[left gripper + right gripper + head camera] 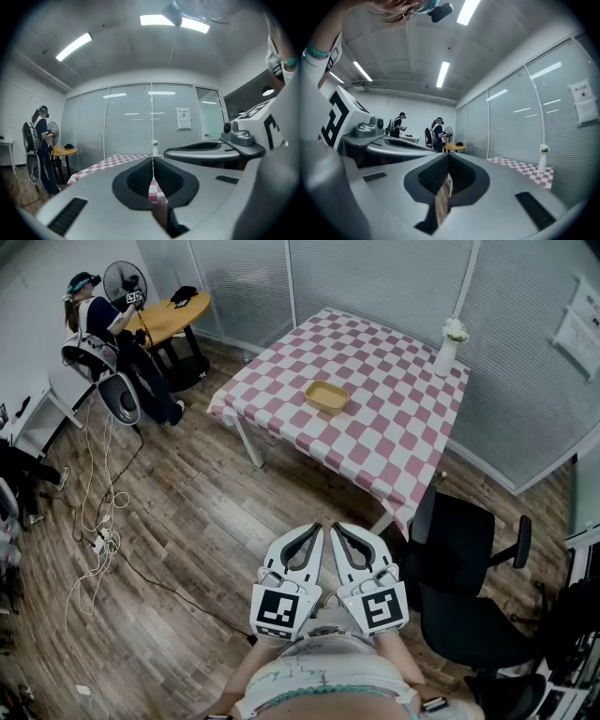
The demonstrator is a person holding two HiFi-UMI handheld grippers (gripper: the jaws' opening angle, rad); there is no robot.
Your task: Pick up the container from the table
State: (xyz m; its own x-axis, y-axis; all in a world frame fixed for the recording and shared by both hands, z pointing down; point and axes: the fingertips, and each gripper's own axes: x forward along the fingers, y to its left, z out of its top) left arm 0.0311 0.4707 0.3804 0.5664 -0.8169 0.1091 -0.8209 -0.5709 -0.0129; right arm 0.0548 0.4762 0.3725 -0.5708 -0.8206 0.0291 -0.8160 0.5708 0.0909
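A shallow tan container [326, 396] sits alone near the middle of the pink-and-white checked table [394, 437]. Both grippers are held close to my body over the wooden floor, well short of the table. My left gripper [312, 532] and right gripper [338, 532] lie side by side, each shut with nothing between the jaws. The left gripper view shows its closed jaws [152, 163] pointing toward the checked table [115, 162]; the container is not visible there. In the right gripper view the closed jaws [447, 158] point left of the table [525, 169].
A white vase with flowers [447, 351] stands at the table's far right corner. A black office chair [461, 589] stands by the near right corner. A person [103, 329] with a fan stands beside a round wooden table [173, 315]. Cables [101, 542] lie on the floor.
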